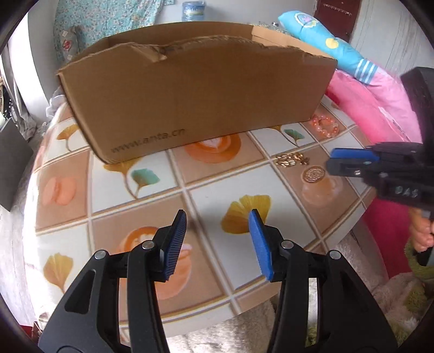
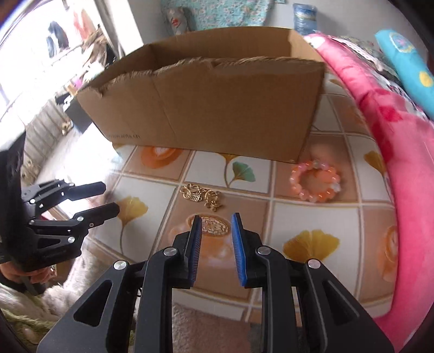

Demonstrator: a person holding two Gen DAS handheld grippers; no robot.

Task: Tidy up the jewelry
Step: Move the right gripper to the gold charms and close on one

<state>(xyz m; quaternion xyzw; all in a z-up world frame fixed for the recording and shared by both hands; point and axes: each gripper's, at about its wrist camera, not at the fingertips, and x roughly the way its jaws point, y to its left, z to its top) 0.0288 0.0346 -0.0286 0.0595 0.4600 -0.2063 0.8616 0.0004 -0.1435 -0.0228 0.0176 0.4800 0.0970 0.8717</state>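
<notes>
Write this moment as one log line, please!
left hand-held gripper: open, empty | right hand-held gripper: open, above round gold brooch | cardboard box: behind

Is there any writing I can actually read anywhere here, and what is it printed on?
"www.anta.cn": printed in dark letters low on the front wall of the cardboard box.
Pale marking on the right gripper body, as seen from the left wrist camera: too blurred to read.
Label on the blue water jug behind the box: too small to read.
Round badge on the blue cushion: unreadable.
</notes>
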